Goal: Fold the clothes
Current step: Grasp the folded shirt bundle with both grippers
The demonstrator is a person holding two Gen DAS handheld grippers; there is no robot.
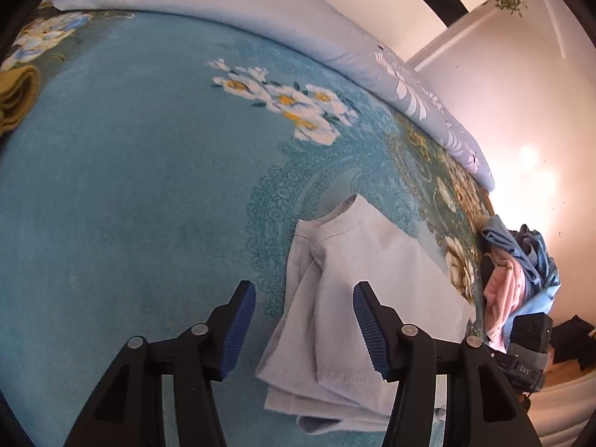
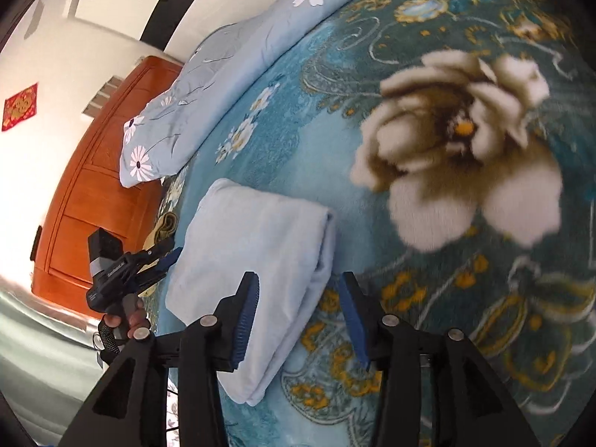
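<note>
The left gripper (image 1: 304,329) has its two black arms with ribbed blue pads spread wide, holding nothing; its right pad (image 1: 367,326) overlaps the folded garment in view, though contact cannot be told. The right gripper (image 2: 301,316) is likewise spread wide and empty, its left pad (image 2: 246,320) over the garment's edge and the other pad over bare blanket.

One pale blue folded cotton T-shirt (image 1: 357,287) lies on the teal plush floral blanket (image 1: 130,186), near the bed's edge. It is folded into a thick rectangular packet with layered hems showing at the near end and a ribbed neckline at the far end. From the right wrist it appears as a smooth, doubled bundle.

One heap of unfolded blue and pink clothes (image 1: 517,272) sits at the blanket's right edge. One olive knitted item (image 1: 16,93) lies far left. One light blue daisy-print quilt (image 1: 260,11) runs along the back.
</note>
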